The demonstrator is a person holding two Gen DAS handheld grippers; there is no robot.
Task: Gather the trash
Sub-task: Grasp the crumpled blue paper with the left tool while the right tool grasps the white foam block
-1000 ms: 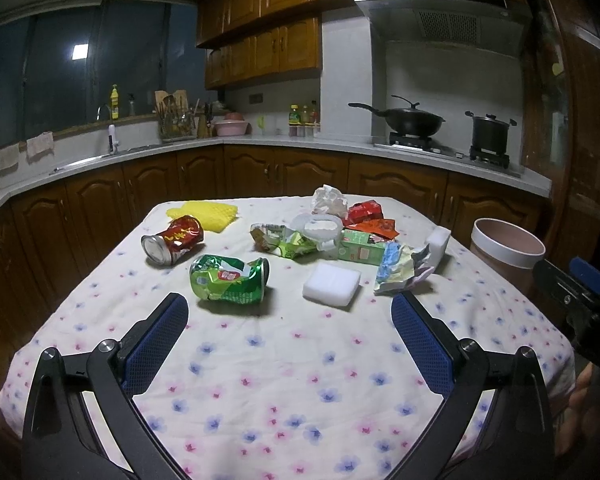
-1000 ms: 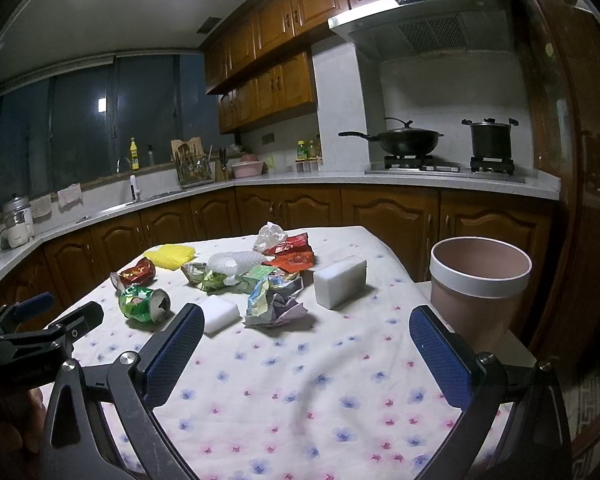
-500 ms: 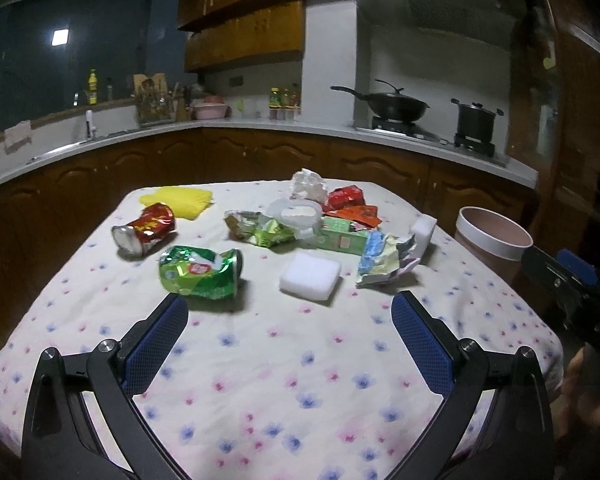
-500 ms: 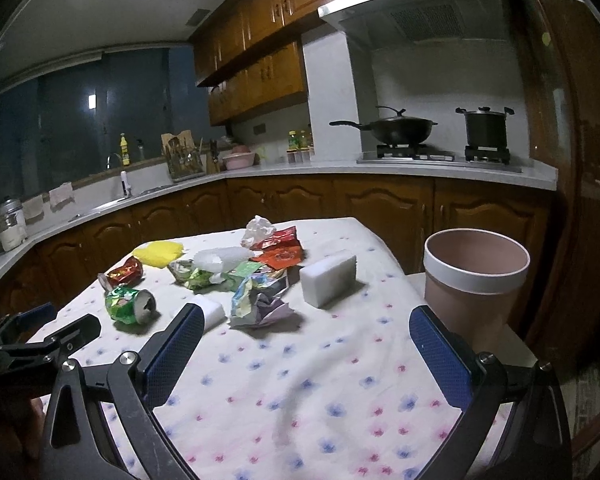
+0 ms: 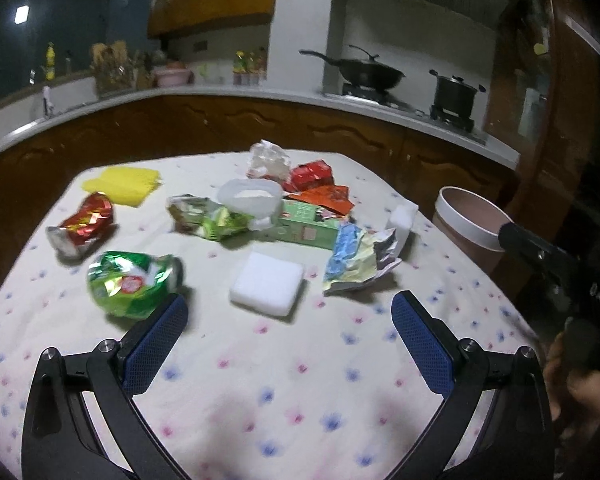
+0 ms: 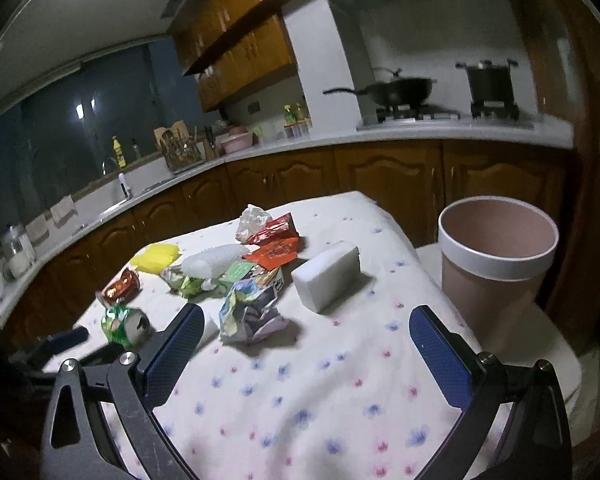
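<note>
Trash lies on the flowered tablecloth (image 5: 284, 364): a crushed green can (image 5: 134, 282), a crushed red can (image 5: 84, 224), a white sponge (image 5: 267, 288), a crumpled blue-yellow wrapper (image 5: 358, 258), a green carton (image 5: 308, 228), red packets (image 5: 314, 176) and a clear plastic cup (image 5: 250, 198). My left gripper (image 5: 286, 334) is open and empty, just short of the green can and the sponge. My right gripper (image 6: 306, 344) is open and empty, near the crumpled wrapper (image 6: 250, 308) and a second white sponge (image 6: 327, 274). The pink bin (image 6: 496, 264) stands to the right of the table.
A yellow cloth (image 5: 122, 184) lies at the table's far left. A white crumpled bag (image 5: 268, 158) sits at the back. The bin (image 5: 470, 220) stands on a white stool (image 6: 556, 348). Kitchen counters, a wok and a pot lie behind.
Both grippers have moved forward over the table toward the trash, which looms larger. Both stay open and empty. Nothing on the table has moved.
</note>
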